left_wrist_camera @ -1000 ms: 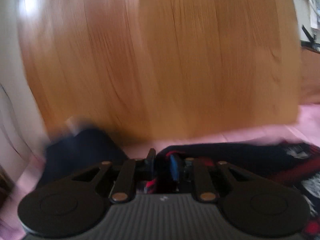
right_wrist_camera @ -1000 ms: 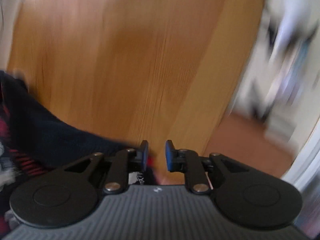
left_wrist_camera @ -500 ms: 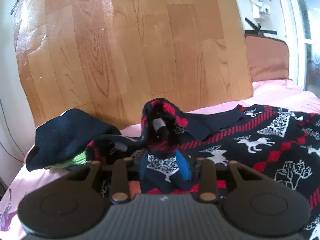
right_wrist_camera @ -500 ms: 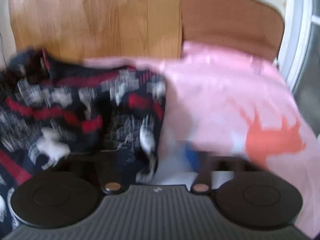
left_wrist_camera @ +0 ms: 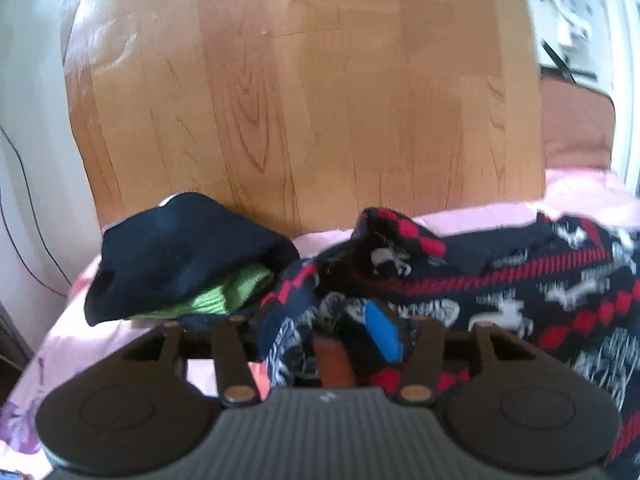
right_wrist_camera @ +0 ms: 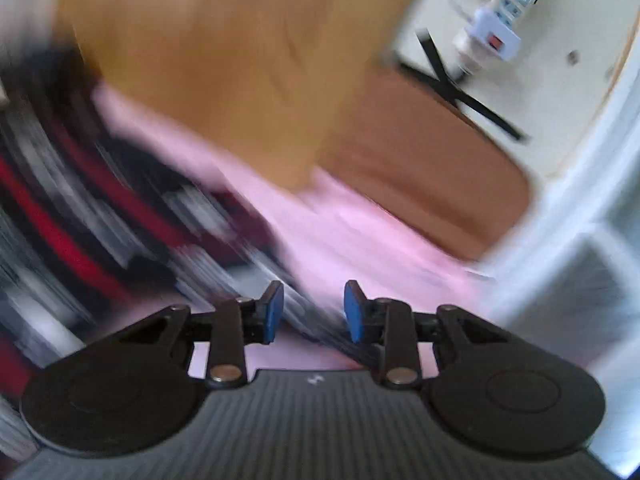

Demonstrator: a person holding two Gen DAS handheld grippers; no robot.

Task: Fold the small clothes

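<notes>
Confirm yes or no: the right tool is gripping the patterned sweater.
No: the right tool has its blue pads apart with a clear gap, and the blurred patterned sweater lies off to its left, not between them.

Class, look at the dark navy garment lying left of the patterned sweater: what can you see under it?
Under the navy garment a bright green fabric peeks out at its lower edge, lying on the pink sheet. How far the green piece extends underneath is covered.

The patterned sweater [left_wrist_camera: 500, 280] lies spread on the bedsheet [left_wrist_camera: 100, 344]. Left of the sweater, just beside it, sits a pile of 2 folded garments [left_wrist_camera: 180, 264]. Behind the sweater stands the wooden panel [left_wrist_camera: 304, 92], with a cushion [left_wrist_camera: 576, 124] to its right.
</notes>
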